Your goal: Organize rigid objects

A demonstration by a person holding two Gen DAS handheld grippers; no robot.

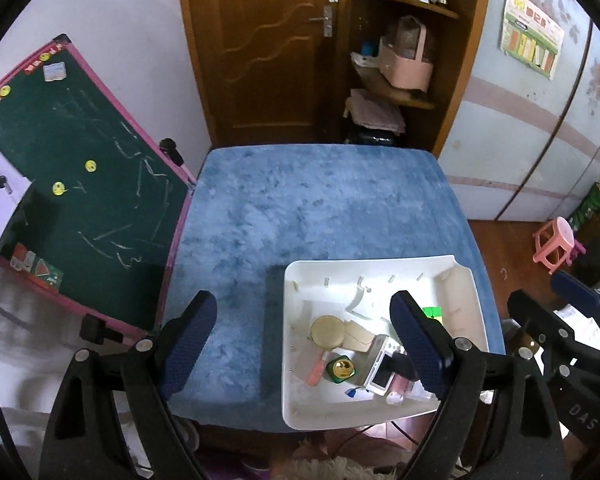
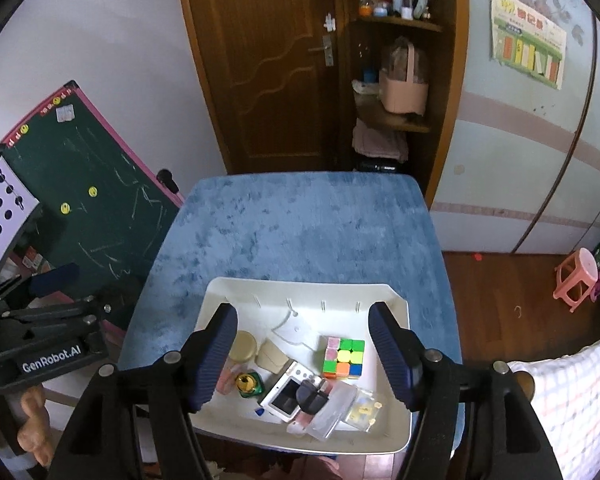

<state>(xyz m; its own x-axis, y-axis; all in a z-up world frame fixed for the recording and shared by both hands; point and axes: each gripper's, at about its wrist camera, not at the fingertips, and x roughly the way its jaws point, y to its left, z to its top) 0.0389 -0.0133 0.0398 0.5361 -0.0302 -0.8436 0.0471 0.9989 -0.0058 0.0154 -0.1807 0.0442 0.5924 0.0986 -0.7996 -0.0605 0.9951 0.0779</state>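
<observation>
A white tray [image 2: 396,432] sits at the near right of a blue plush table top [image 2: 300,232]. In it lie a colour cube [image 2: 343,358], a white camera-like device [image 2: 286,390], a round gold lid [image 2: 242,346], a small green and gold bottle [image 2: 247,384], clear plastic cases [image 2: 332,410] and other small items. My right gripper [image 2: 304,352] is open and empty, hovering above the tray. My left gripper [image 1: 304,344] is open and empty over the tray's left edge [image 1: 288,340]; the cube [image 1: 432,314] is partly hidden behind its right finger.
A green chalkboard [image 1: 88,184] leans against the table's left side. A wooden door [image 1: 268,48] and corner shelves [image 1: 404,96] stand behind. A pink stool [image 2: 576,276] is on the floor at right. Checked cloth [image 2: 572,400] lies near right.
</observation>
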